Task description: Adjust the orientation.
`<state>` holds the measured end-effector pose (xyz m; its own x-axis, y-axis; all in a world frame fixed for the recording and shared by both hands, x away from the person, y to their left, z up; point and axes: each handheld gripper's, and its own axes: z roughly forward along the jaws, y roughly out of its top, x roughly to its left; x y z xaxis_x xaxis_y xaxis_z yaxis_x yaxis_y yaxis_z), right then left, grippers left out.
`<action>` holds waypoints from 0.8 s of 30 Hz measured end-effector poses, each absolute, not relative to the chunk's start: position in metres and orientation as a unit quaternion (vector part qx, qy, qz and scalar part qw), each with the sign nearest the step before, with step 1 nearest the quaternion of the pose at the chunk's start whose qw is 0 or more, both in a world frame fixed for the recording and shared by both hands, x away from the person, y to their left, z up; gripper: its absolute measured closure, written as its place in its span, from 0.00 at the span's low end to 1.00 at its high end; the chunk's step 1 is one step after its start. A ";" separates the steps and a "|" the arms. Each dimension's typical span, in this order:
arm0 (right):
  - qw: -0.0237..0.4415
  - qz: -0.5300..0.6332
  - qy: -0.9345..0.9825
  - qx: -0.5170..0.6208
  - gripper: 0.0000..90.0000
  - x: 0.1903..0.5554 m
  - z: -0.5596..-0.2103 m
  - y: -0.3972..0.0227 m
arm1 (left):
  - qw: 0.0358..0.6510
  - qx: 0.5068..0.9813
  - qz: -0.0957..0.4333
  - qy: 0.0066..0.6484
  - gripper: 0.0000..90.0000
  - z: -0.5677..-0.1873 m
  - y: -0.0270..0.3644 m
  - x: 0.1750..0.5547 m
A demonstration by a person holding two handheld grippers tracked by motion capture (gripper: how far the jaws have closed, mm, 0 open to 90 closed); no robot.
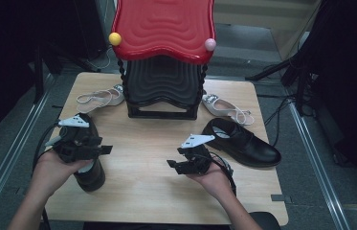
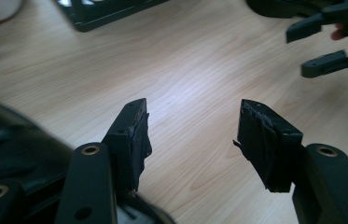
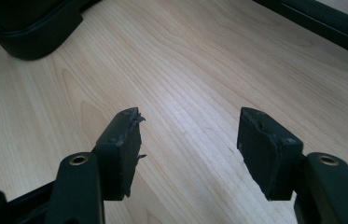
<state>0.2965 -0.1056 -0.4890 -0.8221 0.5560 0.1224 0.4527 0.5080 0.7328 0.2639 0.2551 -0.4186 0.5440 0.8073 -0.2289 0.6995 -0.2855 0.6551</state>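
Observation:
A black dress shoe (image 1: 243, 141) lies on its sole at the right of the wooden table (image 1: 142, 187). A second black shoe (image 1: 91, 176) stands at the near left, partly under my left hand; its dark upper (image 2: 3, 154) fills the lower left of the left gripper view. My left gripper (image 1: 105, 149) hovers just above that shoe, open (image 2: 192, 105), with bare wood between the jaws. My right gripper (image 1: 172, 165) is open (image 3: 190, 114) over the middle of the table, points left, and holds nothing. The left shoe's toe (image 3: 31, 28) lies ahead of it.
A black rack with a red wavy top (image 1: 164, 28) stands at the back centre; its base (image 3: 321, 23) shows in the right gripper view. A white sandal (image 1: 100, 98) lies left of it, another (image 1: 226, 109) right of it. Dark stands and cables surround the table.

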 end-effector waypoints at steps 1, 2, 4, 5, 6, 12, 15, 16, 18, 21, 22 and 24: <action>0.064 0.401 0.866 0.291 0.45 0.297 -0.489 -0.106 | 0.364 0.796 0.078 0.477 0.49 -0.418 0.259 0.263; 0.066 0.400 0.868 0.288 0.45 0.297 -0.488 -0.104 | 0.359 0.792 0.086 0.487 0.49 -0.418 0.267 0.262; 0.066 0.399 0.868 0.288 0.45 0.298 -0.488 -0.103 | 0.359 0.786 0.087 0.496 0.49 -0.418 0.275 0.261; 0.066 0.399 0.868 0.287 0.45 0.299 -0.488 -0.102 | 0.359 0.782 0.088 0.502 0.49 -0.418 0.279 0.260; 0.065 0.397 0.869 0.287 0.45 0.299 -0.488 -0.102 | 0.358 0.779 0.091 0.506 0.49 -0.418 0.283 0.260; 0.064 0.396 0.871 0.284 0.45 0.302 -0.488 -0.099 | 0.344 0.766 0.094 0.535 0.49 -0.425 0.303 0.258; 0.062 0.397 0.871 0.284 0.45 0.303 -0.488 -0.097 | 0.339 0.761 0.097 0.545 0.49 -0.428 0.309 0.257; 0.061 0.396 0.871 0.284 0.45 0.303 -0.488 -0.097 | 0.338 0.754 0.096 0.554 0.49 -0.430 0.316 0.256; 0.060 0.396 0.872 0.282 0.45 0.304 -0.488 -0.096 | 0.334 0.751 0.097 0.562 0.49 -0.432 0.322 0.254; 0.059 0.396 0.873 0.279 0.45 0.305 -0.488 -0.093 | 0.327 0.745 0.100 0.572 0.49 -0.436 0.326 0.253; 0.059 0.396 0.873 0.279 0.45 0.305 -0.488 -0.093 | 0.322 0.746 0.102 0.574 0.48 -0.438 0.328 0.253; 0.059 0.396 0.873 0.278 0.45 0.306 -0.489 -0.092 | 0.316 0.743 0.099 0.581 0.48 -0.444 0.330 0.253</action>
